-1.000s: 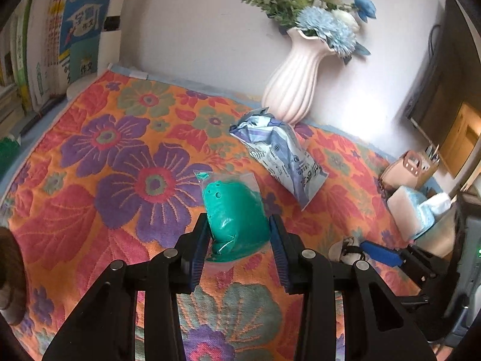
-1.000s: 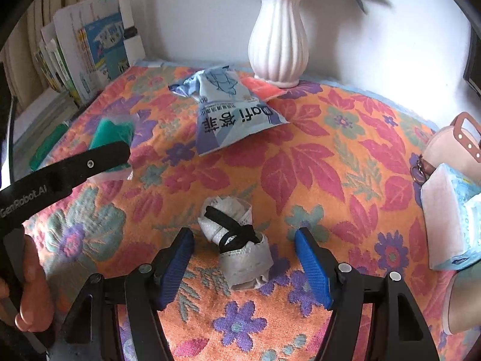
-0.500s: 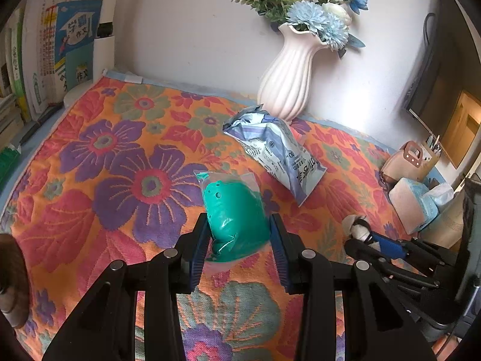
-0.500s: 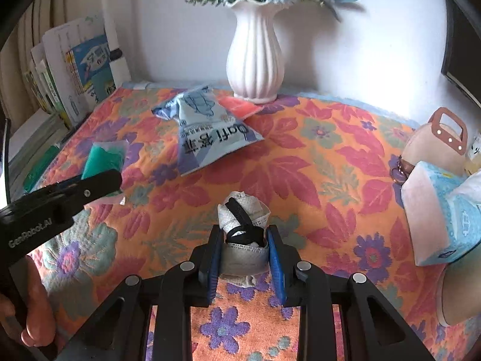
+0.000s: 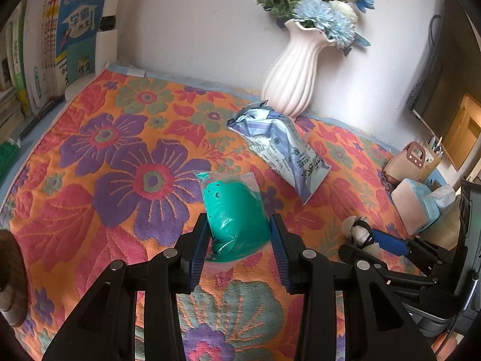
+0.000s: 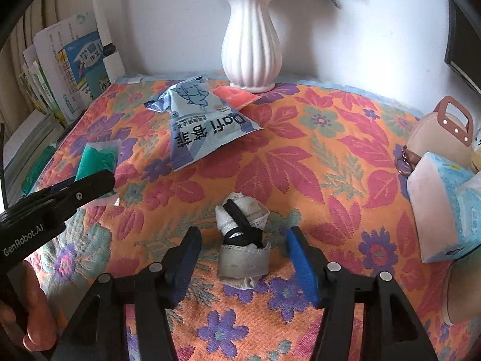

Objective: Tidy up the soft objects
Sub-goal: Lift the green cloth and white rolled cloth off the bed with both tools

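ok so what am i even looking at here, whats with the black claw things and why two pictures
The claws are hand-held grippers, one in each of a person's hands, each carrying a camera that looks along its fingers; hence two pictures. The left gripper is shut on a green bagged item. The right gripper is opening, pads clear of a rolled white bundle with a black band lying between them. All this sits on a flowered cloth, beside a blue packet, a white vase and a tissue pack.

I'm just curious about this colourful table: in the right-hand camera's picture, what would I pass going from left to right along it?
Stack of books → green packet → blue-and-white pouch → white vase → beige handbag → tissue pack.
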`<move>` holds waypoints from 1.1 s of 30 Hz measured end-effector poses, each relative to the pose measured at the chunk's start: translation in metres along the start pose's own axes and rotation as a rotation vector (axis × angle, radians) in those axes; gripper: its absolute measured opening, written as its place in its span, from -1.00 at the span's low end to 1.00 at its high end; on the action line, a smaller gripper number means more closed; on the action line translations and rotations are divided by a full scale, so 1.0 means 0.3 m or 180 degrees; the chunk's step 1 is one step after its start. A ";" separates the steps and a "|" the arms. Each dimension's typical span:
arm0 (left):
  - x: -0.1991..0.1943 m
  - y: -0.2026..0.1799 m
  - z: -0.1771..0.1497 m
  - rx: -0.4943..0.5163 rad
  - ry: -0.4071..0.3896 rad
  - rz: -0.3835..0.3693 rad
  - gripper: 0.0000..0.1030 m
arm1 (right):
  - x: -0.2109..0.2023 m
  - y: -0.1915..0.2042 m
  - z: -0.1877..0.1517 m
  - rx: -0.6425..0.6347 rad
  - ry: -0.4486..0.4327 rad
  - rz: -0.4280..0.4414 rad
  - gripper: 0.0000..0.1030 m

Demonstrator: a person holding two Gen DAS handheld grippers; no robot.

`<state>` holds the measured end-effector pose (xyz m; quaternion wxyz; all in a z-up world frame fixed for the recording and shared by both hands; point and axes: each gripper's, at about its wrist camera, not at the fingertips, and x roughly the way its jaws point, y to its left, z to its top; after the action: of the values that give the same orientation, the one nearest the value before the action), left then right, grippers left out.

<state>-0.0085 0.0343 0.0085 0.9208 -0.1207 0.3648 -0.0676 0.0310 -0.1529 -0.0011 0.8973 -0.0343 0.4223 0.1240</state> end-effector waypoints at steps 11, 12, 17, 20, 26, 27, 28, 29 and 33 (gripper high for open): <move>0.023 0.129 0.005 -0.0659 0.0249 -0.0611 -0.10 | -0.025 -0.019 -0.006 0.0112 -0.0145 0.0058 -0.48; 0.021 0.124 0.004 -0.0641 0.0250 -0.0603 -0.06 | -0.017 -0.024 -0.005 0.0140 -0.0103 0.0032 -0.48; 0.018 0.087 0.020 -0.0535 0.0178 -0.0388 0.46 | -0.014 -0.025 -0.004 0.0122 -0.0057 0.0172 0.16; 0.031 0.043 0.040 -0.0357 0.0238 0.0278 0.46 | -0.013 -0.018 -0.004 0.0082 -0.0055 0.0166 0.16; 0.095 -0.052 0.050 0.0183 0.0262 0.0843 -0.28 | 0.005 -0.013 0.000 0.0049 0.0001 0.0103 0.17; 0.090 -0.056 0.046 0.0224 0.0247 0.0837 -0.29 | 0.005 -0.010 -0.001 0.0033 -0.0006 0.0094 0.17; 0.083 -0.063 0.042 0.0262 0.0220 0.0747 -0.30 | 0.005 -0.009 0.001 0.0018 -0.0017 0.0083 0.12; 0.075 -0.065 0.038 0.0279 0.0189 0.0695 -0.30 | 0.004 -0.005 0.001 -0.0003 -0.0029 0.0076 -0.23; 0.041 -0.047 0.041 0.0186 0.0078 0.0516 -0.31 | -0.009 0.012 -0.002 -0.0099 -0.0121 0.0013 -0.46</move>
<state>0.0085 0.0201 0.0129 0.9218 -0.0630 0.3825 -0.0048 0.0280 -0.1501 0.0007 0.9042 -0.0451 0.4033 0.1330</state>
